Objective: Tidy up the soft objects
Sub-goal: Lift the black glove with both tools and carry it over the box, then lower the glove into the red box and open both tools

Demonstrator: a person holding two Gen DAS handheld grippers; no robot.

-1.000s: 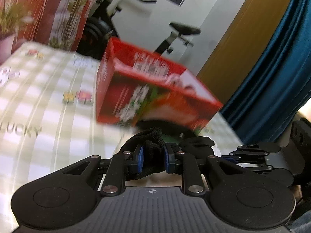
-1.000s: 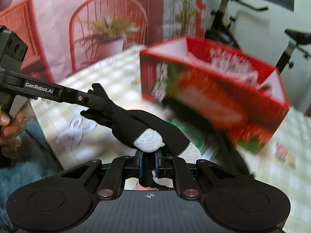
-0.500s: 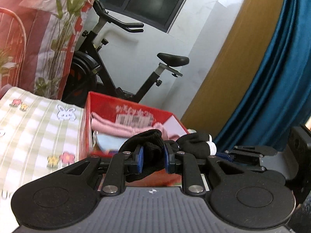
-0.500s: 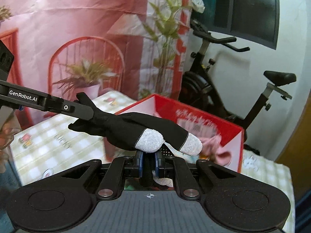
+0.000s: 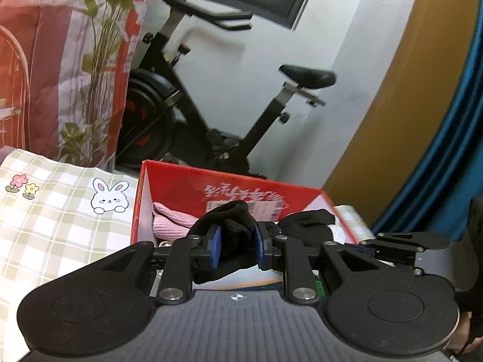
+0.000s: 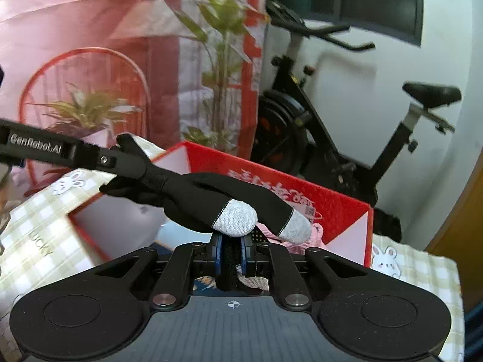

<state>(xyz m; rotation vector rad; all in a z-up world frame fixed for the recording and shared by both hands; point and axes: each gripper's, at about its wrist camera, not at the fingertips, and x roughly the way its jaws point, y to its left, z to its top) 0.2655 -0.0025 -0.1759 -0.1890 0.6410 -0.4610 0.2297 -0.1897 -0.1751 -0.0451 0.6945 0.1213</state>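
Note:
A black glove with grey fingertips (image 6: 193, 199) is stretched between both grippers above an open red cardboard box (image 6: 338, 208). My left gripper (image 5: 236, 246) is shut on the glove's cuff (image 5: 232, 220). My right gripper (image 6: 231, 252) is shut on the glove's finger end, and the left gripper's fingers (image 6: 120, 163) show at its left. In the left wrist view the box (image 5: 181, 187) holds a pink knitted cloth (image 5: 169, 223), and the right gripper (image 5: 401, 241) reaches in from the right.
The box stands on a checked tablecloth with rabbit prints (image 5: 60, 217). An exercise bike (image 5: 217, 114) stands behind the table against a white wall. A pink printed backdrop (image 6: 90, 60) hangs at the left and a blue curtain (image 5: 452, 150) at the right.
Both grippers have lifted the glove from the table and carried it over the open box. The views now look down into the box from closer.

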